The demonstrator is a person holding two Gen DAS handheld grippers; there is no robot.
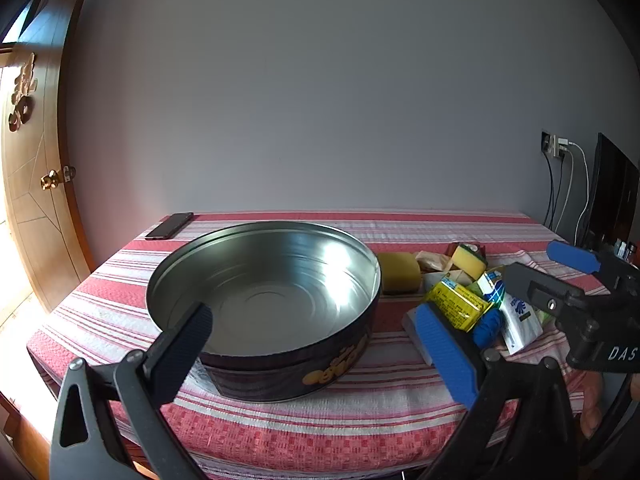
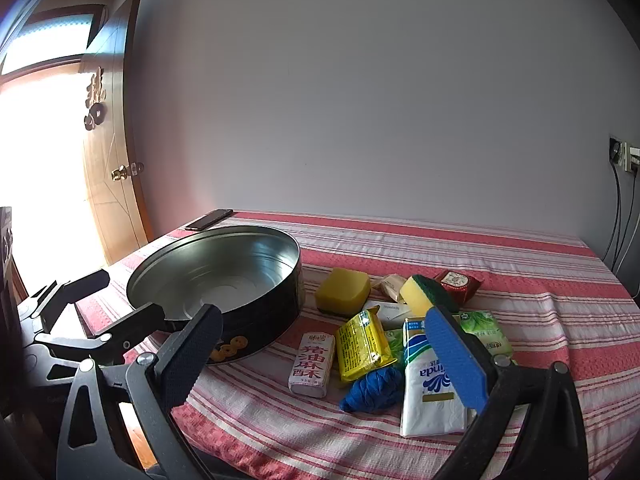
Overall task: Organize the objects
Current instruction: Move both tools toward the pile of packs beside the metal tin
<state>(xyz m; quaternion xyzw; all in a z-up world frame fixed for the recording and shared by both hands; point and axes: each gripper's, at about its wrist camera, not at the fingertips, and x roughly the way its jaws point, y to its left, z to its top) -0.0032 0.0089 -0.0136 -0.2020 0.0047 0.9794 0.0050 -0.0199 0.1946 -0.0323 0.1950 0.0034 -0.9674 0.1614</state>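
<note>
An empty round metal tin (image 1: 300, 368) with a dark printed wall stands on the striped cloth, also seen in the right wrist view (image 2: 280, 304). Right of it lies a pile: a yellow sponge block (image 2: 342, 292), a yellow-green scouring sponge (image 2: 424, 296), a yellow packet (image 2: 360, 344), a white box with red characters (image 2: 312, 364), a blue yarn ball (image 2: 372, 390), a white tissue pack (image 2: 432, 384) and a green pack (image 2: 484, 332). My left gripper (image 1: 314, 312) hangs open before the tin. My right gripper (image 2: 323, 316) hangs open over the pile's near side. Neither holds anything.
The table (image 2: 440, 248) wears a red and white striped cloth, and a dark phone (image 1: 170, 225) lies at its far left corner. A wooden door (image 1: 36, 200) stands at the left. A wall socket with cables (image 1: 558, 148) and a dark screen (image 1: 612, 192) sit at the right.
</note>
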